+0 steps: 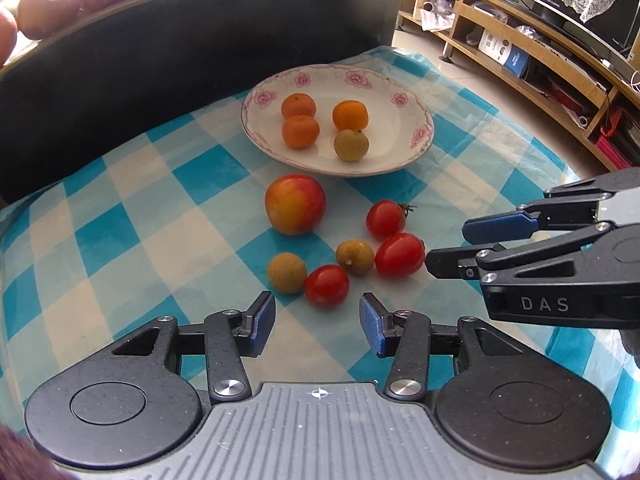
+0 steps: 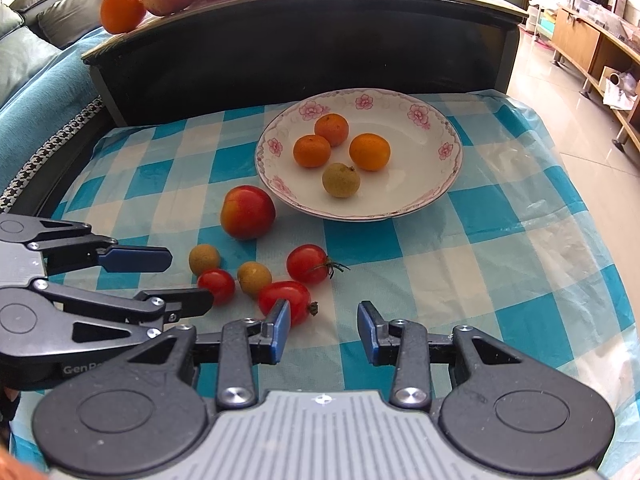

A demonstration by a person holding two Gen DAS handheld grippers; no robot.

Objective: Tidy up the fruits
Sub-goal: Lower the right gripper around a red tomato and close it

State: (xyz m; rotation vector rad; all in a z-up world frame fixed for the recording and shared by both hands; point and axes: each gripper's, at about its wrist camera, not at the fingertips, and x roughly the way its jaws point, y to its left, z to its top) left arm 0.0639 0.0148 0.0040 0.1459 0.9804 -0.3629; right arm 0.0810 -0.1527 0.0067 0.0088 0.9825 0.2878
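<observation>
Both grippers gaped wide and empty. The left gripper (image 1: 317, 322) hovered low just before a tomato (image 1: 327, 285); the right gripper (image 2: 323, 330) hung beside another tomato (image 2: 285, 302). Beyond lay the plate (image 1: 404, 156) of oranges.

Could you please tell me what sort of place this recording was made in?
Most likely a home living room: a long wooden TV cabinet along the wall, a sofa at the left, and a low table under a checked cloth.

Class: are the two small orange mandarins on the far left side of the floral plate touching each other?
Cannot tell. In both wrist views the upper mandarin and lower mandarin overlap or abut on the white floral plate; neither shows a clear gap or contact.
</observation>
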